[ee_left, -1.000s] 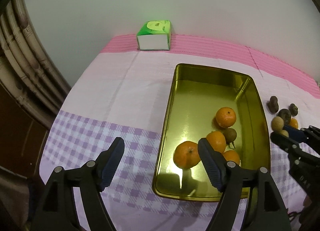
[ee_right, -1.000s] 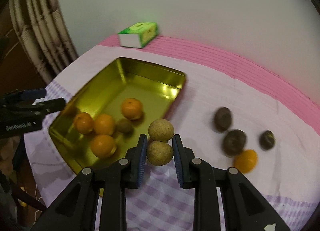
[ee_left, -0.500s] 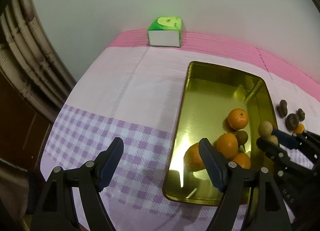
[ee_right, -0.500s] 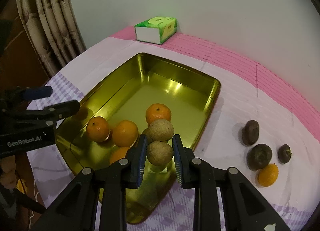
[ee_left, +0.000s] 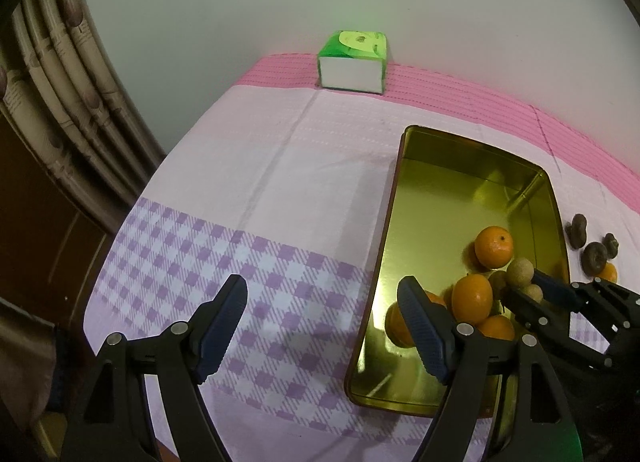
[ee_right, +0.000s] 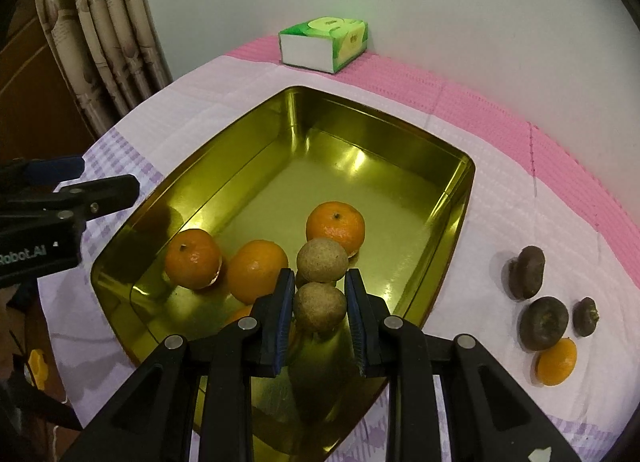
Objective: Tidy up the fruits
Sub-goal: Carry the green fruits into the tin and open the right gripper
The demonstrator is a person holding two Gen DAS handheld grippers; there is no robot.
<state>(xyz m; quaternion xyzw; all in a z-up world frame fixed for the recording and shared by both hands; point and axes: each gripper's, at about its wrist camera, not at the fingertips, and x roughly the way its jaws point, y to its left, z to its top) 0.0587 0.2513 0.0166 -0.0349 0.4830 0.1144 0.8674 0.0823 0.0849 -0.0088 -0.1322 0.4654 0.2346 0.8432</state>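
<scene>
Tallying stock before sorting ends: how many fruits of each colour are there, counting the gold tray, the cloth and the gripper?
Round orange citrus fruits: 5 (4 in the gold metal tray, 1 on the pink cloth)
Round tan fruits: 3 (2 in the right gripper, 1 half hidden in the tray)
Dark brown wrinkled fruits: 3, on the cloth
Total: 11

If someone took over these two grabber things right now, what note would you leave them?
Right hand-held gripper: shut on a pair of tan fruits, held over the gold tray.
Left hand-held gripper: open, empty, over the cloth beside the tray.
Done: oranges lie in the tray.
Left: release the tan fruits, then probably collect three dark fruits and one orange on the cloth right of the tray.
</scene>
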